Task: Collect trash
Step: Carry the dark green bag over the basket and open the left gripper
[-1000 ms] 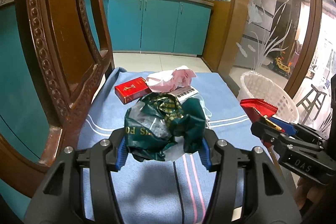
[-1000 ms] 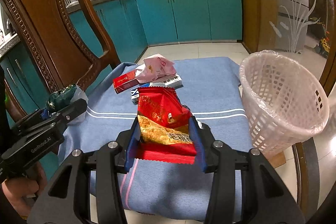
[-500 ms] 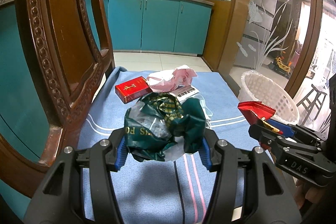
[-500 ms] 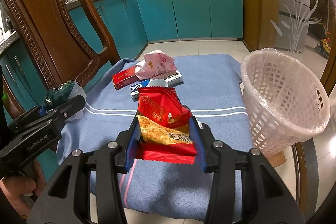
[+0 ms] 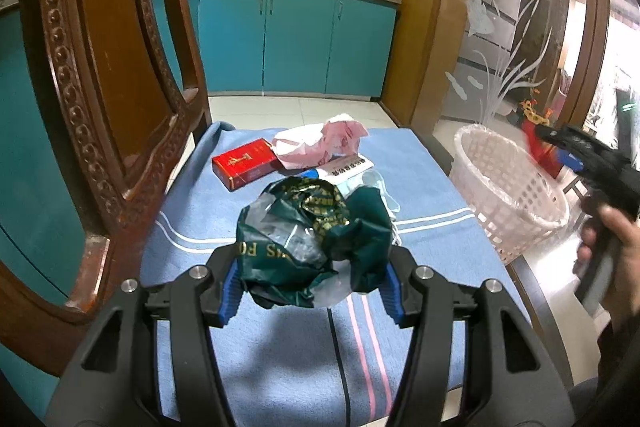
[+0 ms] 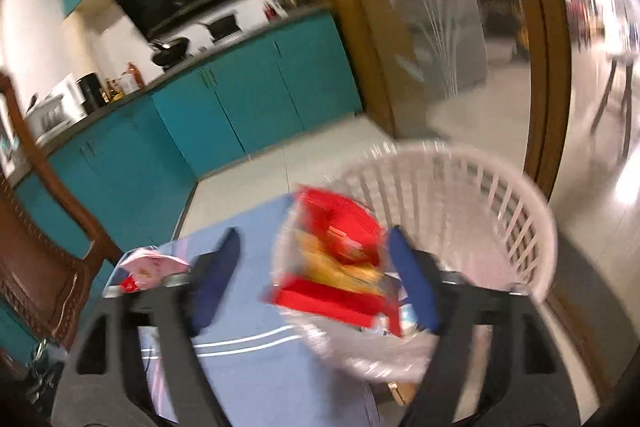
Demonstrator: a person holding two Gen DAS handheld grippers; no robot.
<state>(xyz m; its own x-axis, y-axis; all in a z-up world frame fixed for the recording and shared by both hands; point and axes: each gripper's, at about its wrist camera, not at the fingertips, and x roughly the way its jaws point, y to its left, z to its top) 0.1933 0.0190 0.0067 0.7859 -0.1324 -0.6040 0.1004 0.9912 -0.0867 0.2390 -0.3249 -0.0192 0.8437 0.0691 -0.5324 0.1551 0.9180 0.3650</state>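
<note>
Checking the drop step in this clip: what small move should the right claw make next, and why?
Probably just let the red snack packet fall clear, then pull back. The right claw is at the white basket, its jaws have just been opening, and a gap shows beside the left pad while the packet sits over the basket mouth. The left claw is shut on the crumpled green bag, which would go next.

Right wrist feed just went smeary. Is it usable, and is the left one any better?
Right wrist view: heavy motion blur and tilted; the red snack bag and white basket are smeared, the right gripper has just been opening, the bag at its right pad only. Left wrist view: sharp, evenly lit, fisheye bowing at the edges; the left gripper clamps the green bag, and only the other gripper at the right edge is blurred.
</note>
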